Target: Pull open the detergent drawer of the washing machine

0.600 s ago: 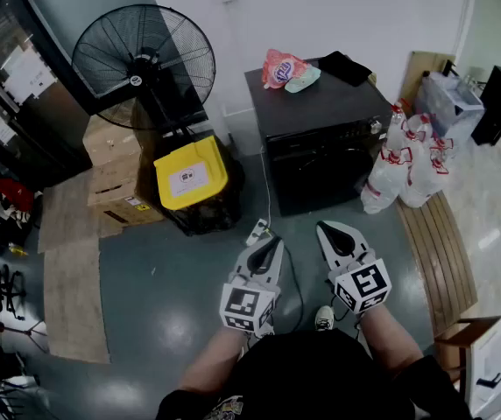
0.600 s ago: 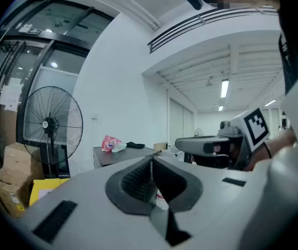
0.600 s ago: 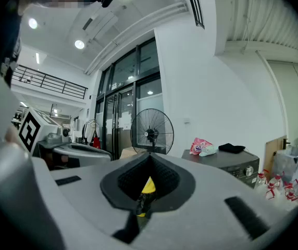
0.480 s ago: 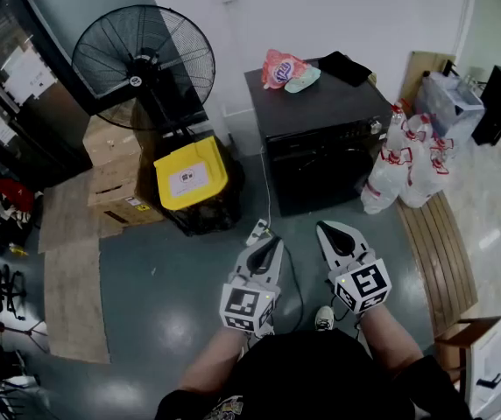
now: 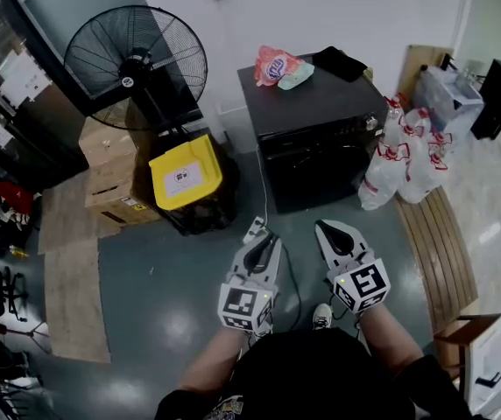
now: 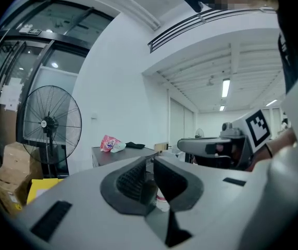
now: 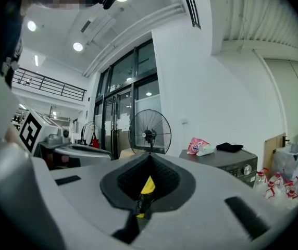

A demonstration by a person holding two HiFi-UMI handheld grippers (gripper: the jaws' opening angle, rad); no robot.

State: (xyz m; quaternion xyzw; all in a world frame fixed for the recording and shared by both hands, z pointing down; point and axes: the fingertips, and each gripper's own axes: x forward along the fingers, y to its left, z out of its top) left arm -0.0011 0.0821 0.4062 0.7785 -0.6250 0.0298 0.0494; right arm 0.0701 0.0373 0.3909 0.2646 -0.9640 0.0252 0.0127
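Note:
A dark front-loading washing machine point(image 5: 316, 134) stands against the far wall, its control strip and drawer along the top of its front; in the right gripper view it point(image 7: 227, 163) shows at the right with a knob. My left gripper point(image 5: 268, 241) and right gripper point(image 5: 329, 228) hang side by side well short of it, above the grey floor. Both are shut with nothing between their jaws. In the left gripper view the washing machine point(image 6: 120, 154) sits far off behind the left gripper point(image 6: 151, 163). The right gripper point(image 7: 149, 158) points level toward the fan.
A large black pedestal fan point(image 5: 137, 55) stands left of the machine, with a yellow-lidded bin point(image 5: 186, 172) and cardboard boxes point(image 5: 115, 173) below it. A pink bag point(image 5: 272, 65) and dark cloth point(image 5: 338, 62) lie on the machine's top. White plastic bags point(image 5: 399, 160) and a wooden bench point(image 5: 439, 243) are at its right.
The view has shifted slightly, so the machine and fan sit a little further left and higher. Both grippers stay shut and keep their places side by side.

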